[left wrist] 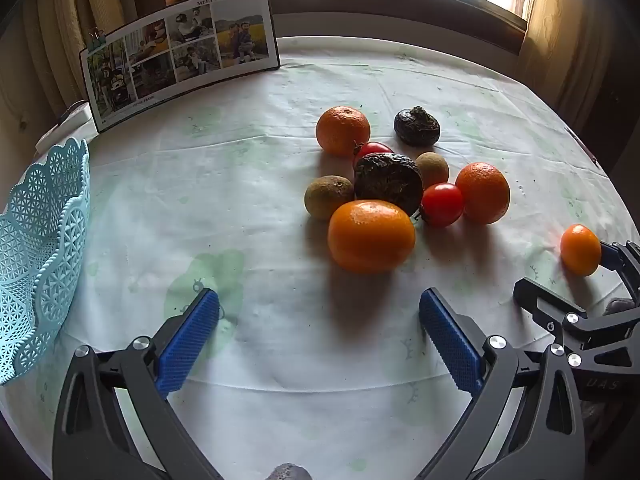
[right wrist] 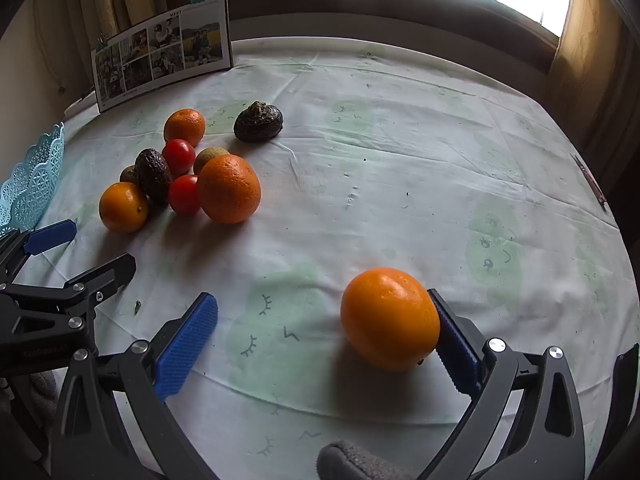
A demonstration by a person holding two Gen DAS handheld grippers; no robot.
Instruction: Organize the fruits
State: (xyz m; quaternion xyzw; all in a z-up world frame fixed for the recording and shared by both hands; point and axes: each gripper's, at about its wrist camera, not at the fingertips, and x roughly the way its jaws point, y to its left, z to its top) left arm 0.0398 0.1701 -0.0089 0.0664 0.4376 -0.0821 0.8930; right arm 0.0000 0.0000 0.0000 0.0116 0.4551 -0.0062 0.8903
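Two spread grippers, ribbed blue fingers [right wrist: 186, 346], glossy round orange [right wrist: 390, 318], lattice basket [left wrist: 40, 256]

One orange [right wrist: 390, 318] lies apart on the tablecloth. Remaining fruits [left wrist: 394, 184] sit clustered: oranges, tomatoes, kiwis, dark wrinkled avocados. Blue lattice basket [left wrist: 38, 256] stands left.

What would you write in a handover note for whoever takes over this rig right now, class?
Left gripper: open, holding nothing, facing the fruit pile.
Right gripper: open, one pad against a lone orange, not gripped.
Blue basket: at the table's left edge; no fruit visible in it.
Done: nothing sorted yet.
Left: every fruit still to move.
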